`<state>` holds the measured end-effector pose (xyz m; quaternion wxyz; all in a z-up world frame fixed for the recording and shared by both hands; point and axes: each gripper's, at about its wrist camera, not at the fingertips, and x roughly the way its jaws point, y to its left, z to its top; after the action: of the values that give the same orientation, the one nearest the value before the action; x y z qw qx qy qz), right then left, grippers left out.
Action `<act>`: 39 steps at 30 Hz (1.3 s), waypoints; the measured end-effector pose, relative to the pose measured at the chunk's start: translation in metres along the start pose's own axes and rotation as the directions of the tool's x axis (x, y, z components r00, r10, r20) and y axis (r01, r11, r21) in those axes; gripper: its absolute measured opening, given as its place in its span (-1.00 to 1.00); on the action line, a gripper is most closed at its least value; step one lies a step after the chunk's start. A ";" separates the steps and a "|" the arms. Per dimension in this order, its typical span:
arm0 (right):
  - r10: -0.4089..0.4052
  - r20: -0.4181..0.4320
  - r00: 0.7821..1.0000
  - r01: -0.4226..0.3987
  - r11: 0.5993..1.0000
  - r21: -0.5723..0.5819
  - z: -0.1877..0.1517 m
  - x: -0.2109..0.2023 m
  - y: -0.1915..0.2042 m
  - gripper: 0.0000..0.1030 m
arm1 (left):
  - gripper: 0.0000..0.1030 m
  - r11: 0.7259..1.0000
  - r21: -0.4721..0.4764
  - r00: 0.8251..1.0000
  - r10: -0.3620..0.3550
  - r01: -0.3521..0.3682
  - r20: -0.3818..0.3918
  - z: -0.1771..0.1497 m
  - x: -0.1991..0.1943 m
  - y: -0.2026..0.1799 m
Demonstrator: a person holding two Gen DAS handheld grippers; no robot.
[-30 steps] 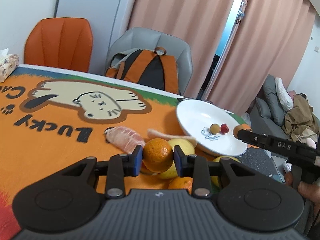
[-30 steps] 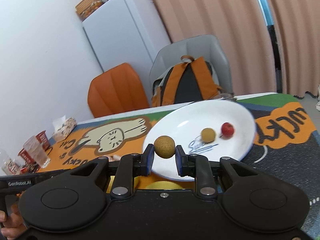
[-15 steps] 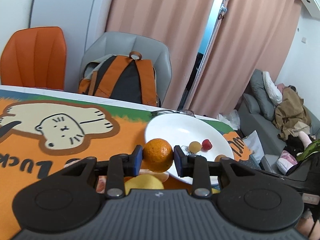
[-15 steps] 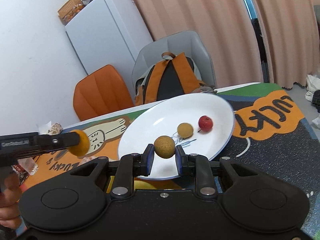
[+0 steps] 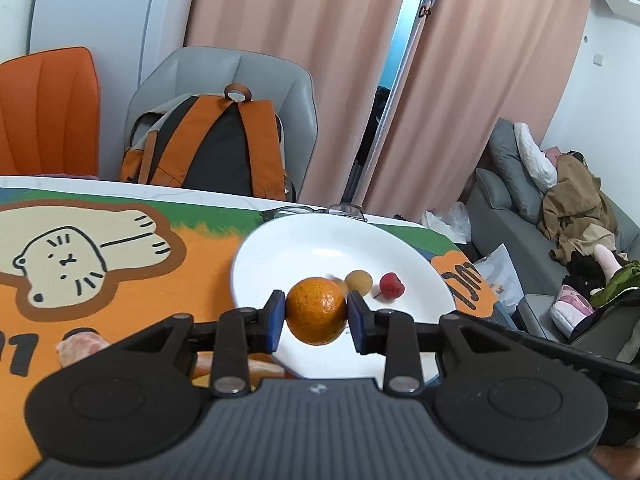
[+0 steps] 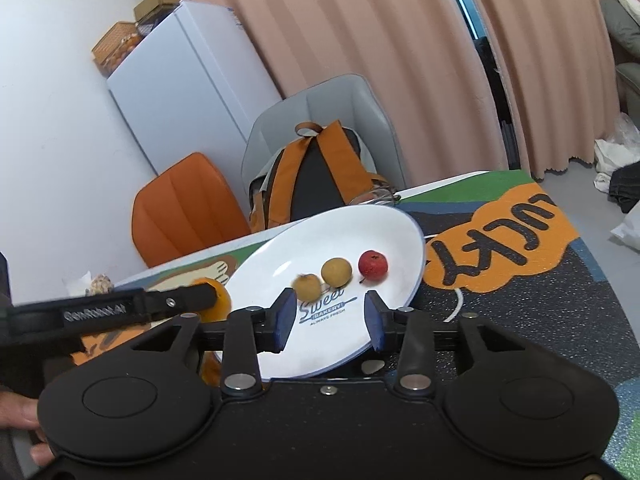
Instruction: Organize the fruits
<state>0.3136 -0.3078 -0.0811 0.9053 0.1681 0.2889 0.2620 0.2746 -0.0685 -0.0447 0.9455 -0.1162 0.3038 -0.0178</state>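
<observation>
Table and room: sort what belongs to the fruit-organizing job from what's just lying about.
Job: white plate, red fruit, two tan fruits, orange in left gripper, opening right gripper.

Lying about: backpack, glasses, orange chair, fridge.

The round orange mandarin (image 5: 316,311) clamped between the left jaws has a dimpled, slightly glossy peel. The blue pads (image 5: 276,320) pressing on it look like matt rubber; the black left gripper (image 5: 316,322) has matt plastic arms with bright metal rivets and a ribbed grey body.

Ahead of the opening right jaws, with nothing between them, the white oval ceramic plate (image 6: 392,224) is smooth and glossy. On it, the small round tan fruit (image 6: 337,272) looks dull and rough-skinned, and the small red fruit (image 6: 373,265) smooth with a soft sheen. The printed orange table mat (image 5: 200,264) beneath the plate is matt.
</observation>
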 end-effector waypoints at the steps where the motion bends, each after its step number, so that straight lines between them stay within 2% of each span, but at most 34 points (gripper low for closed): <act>1: -0.005 -0.001 1.000 0.005 1.000 0.006 0.000 0.000 -0.001 -0.18 | -0.38 1.000 -0.002 1.000 0.004 -0.004 0.004 0.000 0.001 0.000; 8: -0.018 -0.018 1.000 0.018 1.000 -0.005 -0.002 0.001 0.002 -0.01 | -0.29 0.998 0.002 0.997 0.067 -0.067 0.031 0.003 0.004 -0.005; 12: -0.009 -0.030 1.000 0.009 1.000 -0.013 -0.003 0.002 0.006 0.02 | -0.22 0.997 -0.014 0.997 0.075 -0.075 0.011 0.004 -0.004 0.000; 17: 0.010 -0.036 0.999 -0.012 0.999 -0.035 -0.004 -0.002 0.015 0.12 | 0.07 0.994 -0.022 0.994 0.103 -0.103 0.023 -0.002 -0.026 0.005; 27: 0.050 -0.025 0.998 -0.052 0.996 -0.070 -0.003 -0.014 0.030 0.34 | 0.27 0.989 -0.034 0.988 0.146 -0.144 0.041 -0.009 -0.063 0.012; 29: 0.056 -0.022 0.998 -0.058 0.996 -0.073 -0.003 -0.017 0.032 0.37 | 0.37 0.987 -0.040 0.987 0.155 -0.154 0.049 -0.011 -0.069 0.013; 33: 0.074 -0.016 0.997 -0.075 0.992 -0.100 -0.002 -0.024 0.040 0.59 | 0.43 0.984 -0.059 0.983 0.169 -0.166 0.065 -0.015 -0.081 0.016; 39: 0.110 -0.025 0.994 -0.113 0.983 -0.144 0.002 -0.036 0.050 0.78 | 0.54 0.979 -0.083 0.978 0.192 -0.185 0.082 -0.020 -0.097 0.017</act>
<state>0.2709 -0.2881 -0.0406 0.8965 0.1157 0.2670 0.3341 0.1840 -0.0459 -0.0091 0.9505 -0.1226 0.2713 0.0886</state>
